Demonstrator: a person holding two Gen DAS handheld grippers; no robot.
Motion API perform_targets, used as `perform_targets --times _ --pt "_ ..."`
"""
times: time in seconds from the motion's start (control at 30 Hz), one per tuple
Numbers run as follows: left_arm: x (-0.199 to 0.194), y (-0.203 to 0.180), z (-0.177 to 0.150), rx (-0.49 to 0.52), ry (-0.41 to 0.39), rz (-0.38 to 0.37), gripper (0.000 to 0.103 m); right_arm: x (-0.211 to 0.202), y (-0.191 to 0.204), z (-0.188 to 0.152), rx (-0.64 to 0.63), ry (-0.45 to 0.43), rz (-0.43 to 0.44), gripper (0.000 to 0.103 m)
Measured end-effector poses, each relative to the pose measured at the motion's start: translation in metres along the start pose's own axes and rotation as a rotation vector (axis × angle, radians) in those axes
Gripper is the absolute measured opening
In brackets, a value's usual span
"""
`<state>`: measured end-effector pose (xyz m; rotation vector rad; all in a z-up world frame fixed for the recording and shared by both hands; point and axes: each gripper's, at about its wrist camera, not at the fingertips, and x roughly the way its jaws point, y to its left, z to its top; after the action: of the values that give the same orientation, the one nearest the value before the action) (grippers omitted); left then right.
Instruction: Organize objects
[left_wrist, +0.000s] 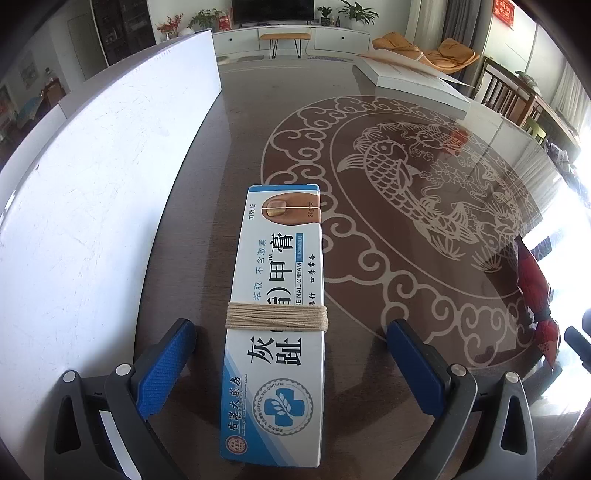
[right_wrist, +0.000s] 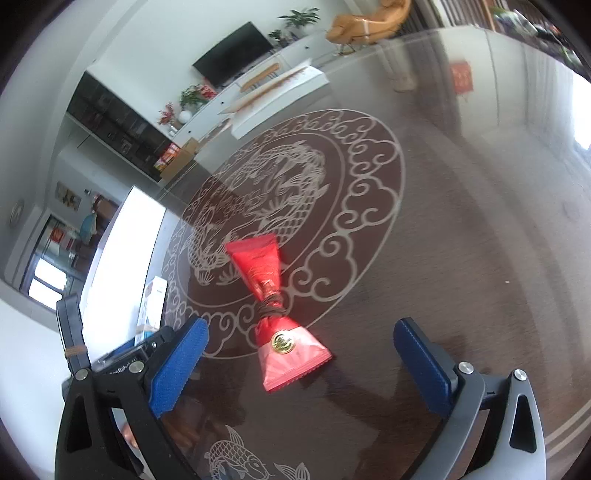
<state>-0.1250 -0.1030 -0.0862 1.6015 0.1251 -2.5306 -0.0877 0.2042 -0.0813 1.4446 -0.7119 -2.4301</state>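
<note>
- Down on the dark bench (left_wrist: 229, 110), a long white and blue cream box (left_wrist: 275, 325), lying flat, bound across its middle with tan string (left_wrist: 277, 314).
- Left gripper (left_wrist: 291, 373) spread wide, holding nothing; blue pads (left_wrist: 164, 373) well apart on either side of the near end of the box, bare bench showing in both gaps.
- Just left of the box, a strip of bare bench, then the edge of a large white board (left_wrist: 92, 206) running away toward the far side.
- Right of the box, wide free bench across the pale fish-and-cloud pattern (left_wrist: 399, 192), up to a flat white carton (left_wrist: 417, 85) near the far rim.
- Right gripper (right_wrist: 301, 369) also wide open and empty, tilted, with a red tube (right_wrist: 275, 310) lying on the bench between and just ahead of its fingers.
- Red tube cinched at the waist with dark cord (right_wrist: 267, 308), touching neither pad, broad end nearest the camera.
- Clear bench to the right of the tube; at far left in the right wrist view, the white board and an end of the cream box.
</note>
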Motion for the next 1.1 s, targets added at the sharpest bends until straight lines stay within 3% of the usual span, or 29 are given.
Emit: perform_targets --times 0.1,0.23,0.37,0.43,0.47,0.5,0.53,0.57,0.63,0.87,1.1 --pt "0.003 -0.002 0.006 0.032 0.035 -0.014 0.103 -0.003 0.014 0.018 -0.105 0.059 -0.077 0.097" --pt "0.0 -0.003 0.005 0.074 0.07 -0.033 0.103 0.013 0.054 0.018 -0.276 0.154 -0.138 0.097" --pt "-0.003 -0.004 0.001 0.069 0.045 -0.035 0.103 0.045 0.089 0.012 -0.449 0.19 -0.22 0.097" --pt "-0.006 -0.006 -0.004 0.067 0.01 -0.03 0.1 0.062 0.091 0.012 -0.472 0.21 -0.26 0.094" --pt "-0.01 -0.006 -0.008 0.07 -0.018 -0.031 0.094 0.066 0.09 0.011 -0.469 0.218 -0.268 0.08" --pt "-0.015 -0.007 -0.012 0.078 -0.054 -0.035 0.074 0.068 0.088 0.01 -0.468 0.227 -0.272 0.073" --pt "-0.021 -0.008 -0.017 0.088 -0.084 -0.032 0.05 0.063 0.088 0.008 -0.496 0.197 -0.306 0.044" --pt "-0.025 -0.008 -0.021 0.095 -0.099 -0.032 0.044 0.059 0.088 0.006 -0.511 0.193 -0.331 0.019" --pt "-0.031 -0.01 -0.028 0.102 -0.101 -0.041 0.042 0.046 0.082 0.004 -0.467 0.191 -0.301 0.018" --pt "-0.078 -0.005 -0.049 0.056 -0.173 -0.183 0.042 -0.012 0.084 0.0 -0.391 0.113 -0.2 0.017" --pt "-0.148 0.026 -0.048 -0.03 -0.288 -0.274 0.042 -0.034 0.159 -0.008 -0.481 0.078 -0.09 0.017"
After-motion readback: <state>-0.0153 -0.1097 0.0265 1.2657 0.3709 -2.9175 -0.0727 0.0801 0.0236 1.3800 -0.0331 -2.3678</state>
